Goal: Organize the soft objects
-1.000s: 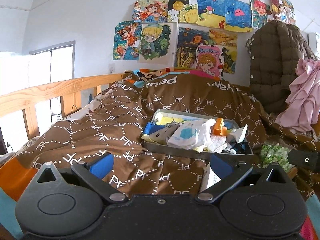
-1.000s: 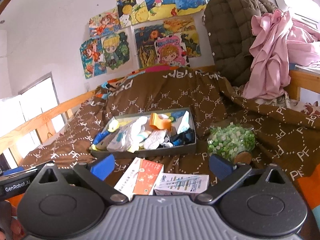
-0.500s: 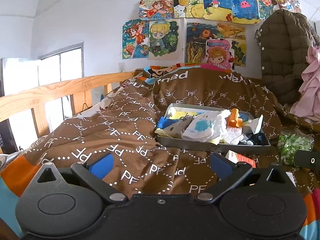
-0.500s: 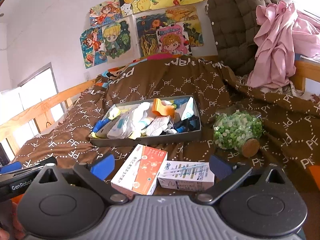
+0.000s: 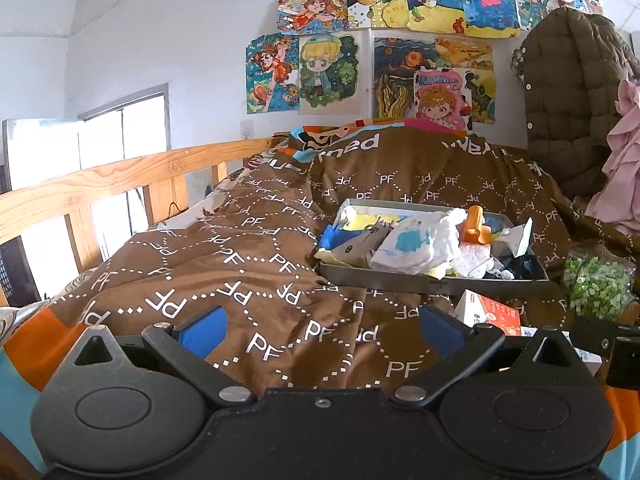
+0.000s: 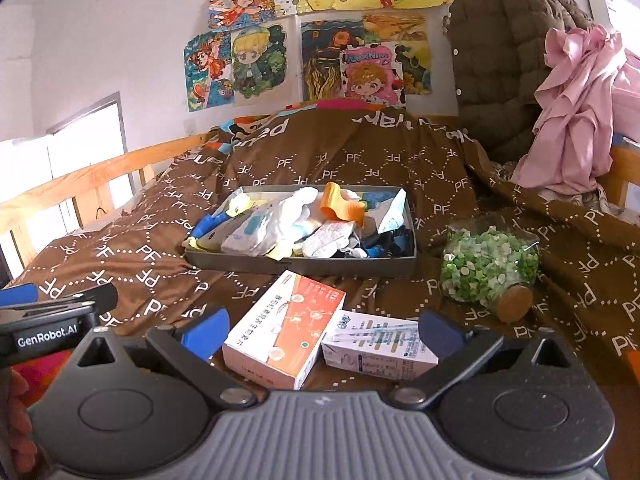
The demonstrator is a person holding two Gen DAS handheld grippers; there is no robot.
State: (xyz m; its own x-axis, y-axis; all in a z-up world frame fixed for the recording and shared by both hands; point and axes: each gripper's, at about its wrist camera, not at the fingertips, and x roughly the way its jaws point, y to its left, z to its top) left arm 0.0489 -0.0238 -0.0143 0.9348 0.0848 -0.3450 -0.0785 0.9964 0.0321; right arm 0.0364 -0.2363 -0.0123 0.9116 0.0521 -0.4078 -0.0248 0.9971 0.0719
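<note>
A grey tray (image 6: 304,266) (image 5: 432,283) sits on the brown bedspread and holds several soft items: white and blue cloth packs (image 6: 272,228) (image 5: 412,246), an orange piece (image 6: 340,206) (image 5: 476,226), yellow and dark bits. My left gripper (image 5: 320,330) is open and empty, low over the bedspread, left of and short of the tray. My right gripper (image 6: 320,330) is open and empty, over an orange-white box (image 6: 286,330) and a white box (image 6: 378,346) in front of the tray.
A jar of green and white pieces (image 6: 488,270) (image 5: 598,288) with a cork lies right of the tray. A wooden rail (image 5: 104,184) runs along the left. A brown jacket (image 6: 504,64) and pink cloth (image 6: 580,108) hang at right.
Both grippers have pulled back and shifted: the tray sits further right in the left view, and the two boxes now show fully between the right fingers. Nothing was grasped.
</note>
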